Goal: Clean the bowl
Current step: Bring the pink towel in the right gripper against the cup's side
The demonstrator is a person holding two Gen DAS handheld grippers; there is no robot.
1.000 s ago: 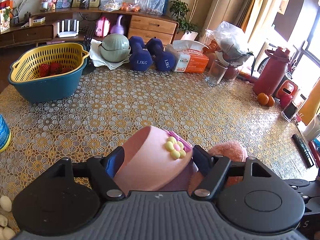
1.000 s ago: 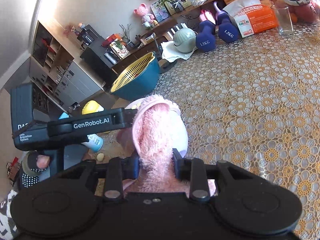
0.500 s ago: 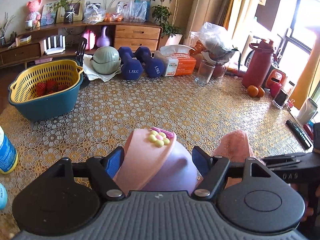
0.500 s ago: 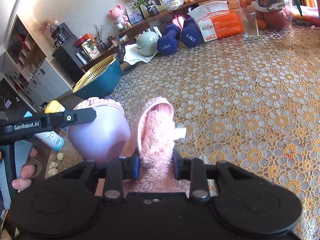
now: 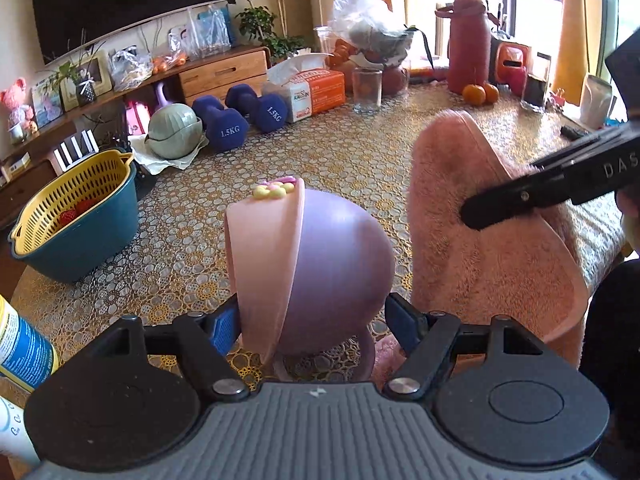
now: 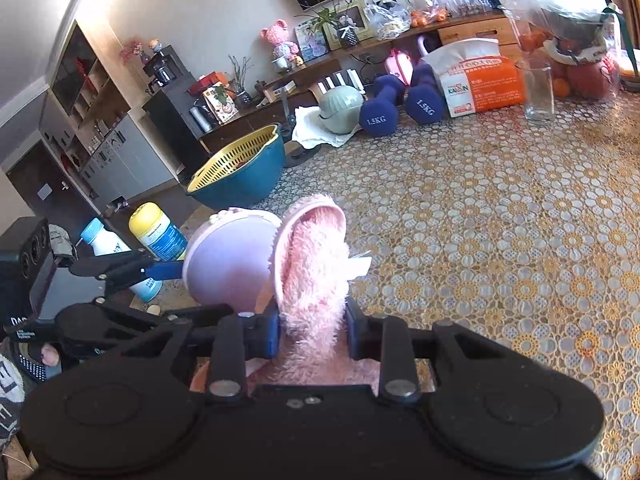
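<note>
My left hand-held gripper [image 5: 312, 316] clamps the tipped lilac plastic bowl with its pink rim [image 5: 320, 264] above the near table [image 5: 400, 168] edge; its inside faces away, unseen. My right hand-held gripper [image 6: 310, 332] pinches a fluffy pink cloth [image 6: 314, 264] just beside it, lower end hidden.

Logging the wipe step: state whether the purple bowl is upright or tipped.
Tipped. The purple bowl lies on its side in the left gripper, pink rim facing left, rounded underside toward the pink cloth.

Daylight floods in from the window [image 5: 536, 8] at far right, glaring off the worktop [image 6: 520, 208] there. Fisheye bending curves both views' edges, and corners fall dark. The near bowl [image 5: 336, 264] looks slightly soft.
</note>
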